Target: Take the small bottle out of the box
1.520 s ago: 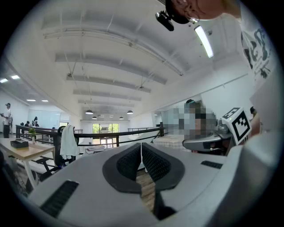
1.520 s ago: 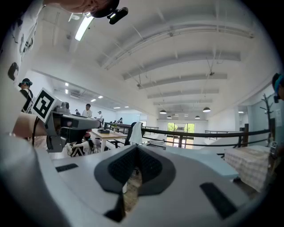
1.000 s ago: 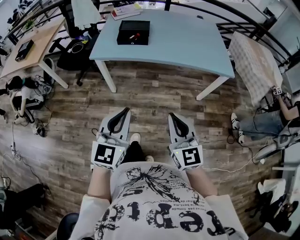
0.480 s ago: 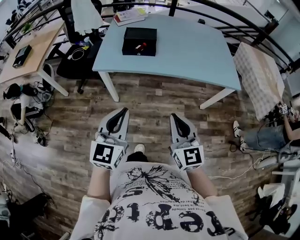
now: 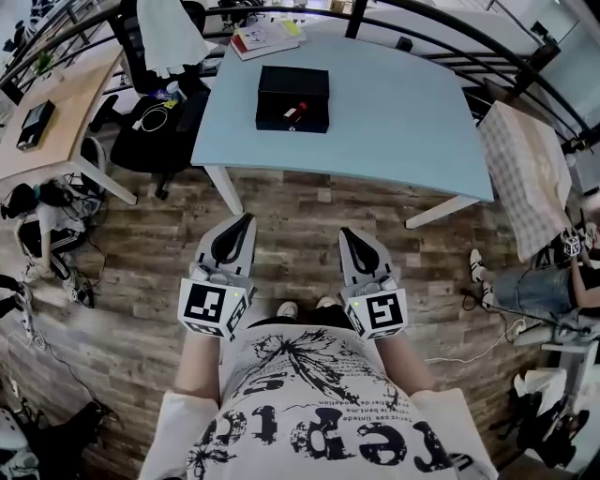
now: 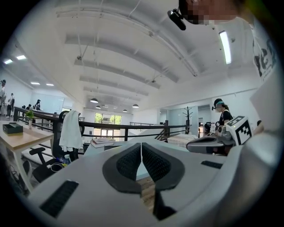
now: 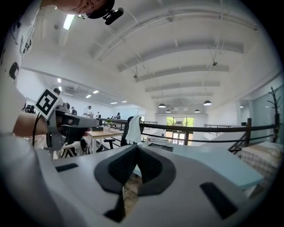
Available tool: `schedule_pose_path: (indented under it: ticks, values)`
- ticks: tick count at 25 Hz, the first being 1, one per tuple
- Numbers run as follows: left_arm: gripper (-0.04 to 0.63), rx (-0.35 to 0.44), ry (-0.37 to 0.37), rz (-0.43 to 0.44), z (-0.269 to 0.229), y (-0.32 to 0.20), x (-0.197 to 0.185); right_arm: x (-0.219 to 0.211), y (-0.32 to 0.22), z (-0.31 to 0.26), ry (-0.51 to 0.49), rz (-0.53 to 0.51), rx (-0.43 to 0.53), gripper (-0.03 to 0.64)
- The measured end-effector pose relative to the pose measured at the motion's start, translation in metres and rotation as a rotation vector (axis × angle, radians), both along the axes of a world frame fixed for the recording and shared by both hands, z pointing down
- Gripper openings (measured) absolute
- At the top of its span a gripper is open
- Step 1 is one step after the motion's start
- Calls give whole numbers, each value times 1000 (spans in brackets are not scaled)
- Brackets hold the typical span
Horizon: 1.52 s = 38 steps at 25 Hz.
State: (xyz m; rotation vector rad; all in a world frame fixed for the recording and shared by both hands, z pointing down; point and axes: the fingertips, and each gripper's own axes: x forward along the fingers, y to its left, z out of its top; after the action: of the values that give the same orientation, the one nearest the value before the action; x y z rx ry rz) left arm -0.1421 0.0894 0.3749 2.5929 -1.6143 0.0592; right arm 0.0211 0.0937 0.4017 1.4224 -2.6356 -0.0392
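An open black box lies on the pale blue table, toward its far left. Inside it I see a small bottle with a red part. Both grippers are held side by side over the wooden floor, well short of the table. My left gripper is shut with nothing between its pads. My right gripper is also shut and empty, its pads meeting tip to tip. In both gripper views the table edge shows beyond the jaws; the box is hidden there.
Books lie at the table's far edge. A black office chair with a white cloth stands left of the table, beside a wooden desk. A cloth-covered piece of furniture stands right. A railing runs behind. A person sits at the right edge.
The table and box have drawn closer and slid lower and to the right in the head view as the person walks toward them. Both grippers stay shut and keep their pose.
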Motion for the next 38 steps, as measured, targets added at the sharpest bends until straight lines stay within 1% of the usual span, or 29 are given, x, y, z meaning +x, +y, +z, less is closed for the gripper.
schedule_pose_path:
  ticks: [5, 10, 13, 18, 22, 25, 28, 30, 34, 38]
  values:
    - [23, -21, -11, -19, 14, -41, -7, -9, -46, 14, 2, -22, -17, 8]
    - [23, -49, -26, -43, 23, -94, -5, -10, -107, 16, -7, -55, -16, 8]
    - [23, -63, -32, -54, 26, -131, 1, -5, -150, 16, -15, -68, -17, 9]
    - [23, -117, -57, -56, 32, -207, 19, 3, -232, 6, -12, -119, -1, 9]
    - [23, -137, -60, -84, 38, -267, 33, 16, -294, 8, -11, -142, -15, 8]
    - [23, -160, -70, -102, 49, -305, 40, 24, -329, 14, -7, -158, -26, 8]
    - [23, -214, -88, -116, 67, -334, 45, 29, -354, 20, 1, -169, -39, 9]
    - [23, -269, -109, -102, 82, -349, 49, 30, -366, 23, 3, -163, -54, 8]
    - [23, -371, -159, -54, 113, -380, 51, 28, -386, 31, 13, -140, -79, 8]
    - [25, -492, -198, 29, 151, -412, 52, 27, -408, 41, 13, -73, -111, 8]
